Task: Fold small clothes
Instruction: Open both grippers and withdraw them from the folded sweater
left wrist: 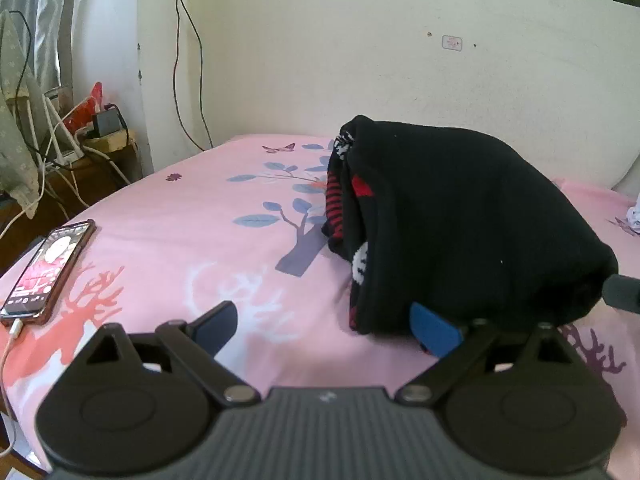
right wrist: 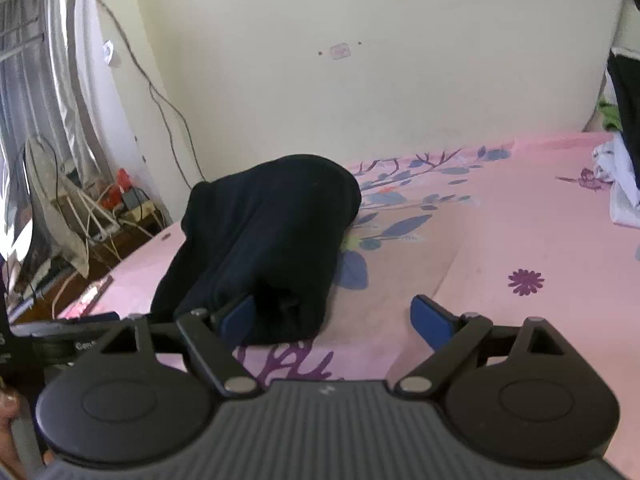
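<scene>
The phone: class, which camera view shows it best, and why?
The left wrist view. There the phone lies whole on the pink sheet, screen lit. The right wrist view shows only a blurred sliver of it at the sheet's edge, beyond the black garment.

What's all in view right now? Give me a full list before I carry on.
Garment: one, black with red and white pattern inside, bundled mid-bed.
Bedsheet: one, pink, printed with trees and flowers.
Phone: one, screen lit, at the bed's left edge, cable plugged in.
Clothes: small pile, white and dark, far right of the bed.
Cables: several, white and black, on the side table.
Left gripper: jaws open.
Right gripper: jaws open.
</scene>
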Tool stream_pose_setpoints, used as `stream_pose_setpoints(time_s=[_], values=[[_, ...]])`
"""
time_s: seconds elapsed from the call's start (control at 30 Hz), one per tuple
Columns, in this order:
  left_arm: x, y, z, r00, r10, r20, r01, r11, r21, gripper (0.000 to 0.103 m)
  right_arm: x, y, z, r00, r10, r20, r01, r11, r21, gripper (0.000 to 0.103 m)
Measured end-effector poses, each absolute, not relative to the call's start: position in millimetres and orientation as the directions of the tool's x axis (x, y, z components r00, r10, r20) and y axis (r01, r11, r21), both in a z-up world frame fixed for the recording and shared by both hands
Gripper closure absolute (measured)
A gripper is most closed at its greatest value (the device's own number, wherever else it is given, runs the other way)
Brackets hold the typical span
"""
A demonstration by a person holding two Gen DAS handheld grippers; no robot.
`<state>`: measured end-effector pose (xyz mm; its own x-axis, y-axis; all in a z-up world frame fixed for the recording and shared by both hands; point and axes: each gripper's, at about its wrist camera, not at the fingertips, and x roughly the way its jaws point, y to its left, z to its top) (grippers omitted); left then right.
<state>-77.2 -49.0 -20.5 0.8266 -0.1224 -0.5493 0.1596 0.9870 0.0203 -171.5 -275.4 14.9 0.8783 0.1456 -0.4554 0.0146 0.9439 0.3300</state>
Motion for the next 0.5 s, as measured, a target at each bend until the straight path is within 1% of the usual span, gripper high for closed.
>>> stream_pose_setpoints(time_s=[0.2, 0.5], values=[[-82, -51, -21, 0.835, -0.098, -0.542, 0.146, 0.988, 0.047, 0.005, -180, -267, 16, 0.876, 0.137, -0.462, -0.007, 0.962, 0.272, 0.015], [-86, -54, -22, 0.843, -0.088, -0.531, 0.148, 0.986, 0.072, 0.004, -194, -274, 16, 0.878, 0.134, -0.459, 0.007, 0.956, 0.294, 0.015]])
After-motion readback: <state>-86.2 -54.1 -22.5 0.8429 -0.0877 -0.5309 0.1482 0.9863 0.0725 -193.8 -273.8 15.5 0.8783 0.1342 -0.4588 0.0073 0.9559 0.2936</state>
